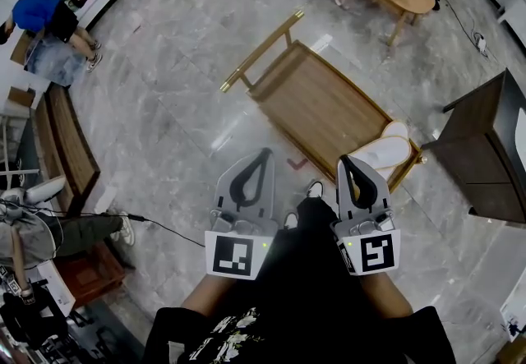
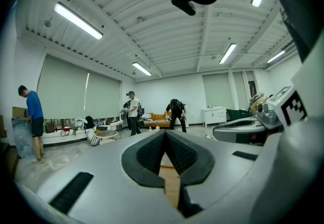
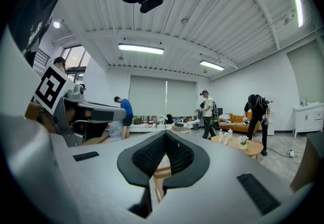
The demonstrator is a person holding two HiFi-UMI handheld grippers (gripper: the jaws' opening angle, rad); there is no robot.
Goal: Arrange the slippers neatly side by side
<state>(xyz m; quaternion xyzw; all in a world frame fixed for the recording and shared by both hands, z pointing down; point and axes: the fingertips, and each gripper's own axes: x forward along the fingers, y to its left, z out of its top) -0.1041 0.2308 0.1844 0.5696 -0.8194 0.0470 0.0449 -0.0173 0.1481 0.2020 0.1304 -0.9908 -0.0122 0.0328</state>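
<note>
- Head view is showing the left gripper (image 1: 265,152) and the right gripper (image 1: 343,159) hanging side by side above the floor, each with its jaws pressed together on nothing.
- The slippers (image 1: 382,152) are lying ahead of the right gripper's jaws and slightly to their right, well off from the left jaws.
- They are sitting in the wooden tray (image 1: 316,103), at the end nearest the right jaws. One is peeking out beyond the other, and nothing else is showing in the tray.
- Approaching well is, I judge, calling for opening the jaws before reaching the pair, tipping them downward, and taking each slipper by its edge — one per gripper — so both can be squared up.
</note>
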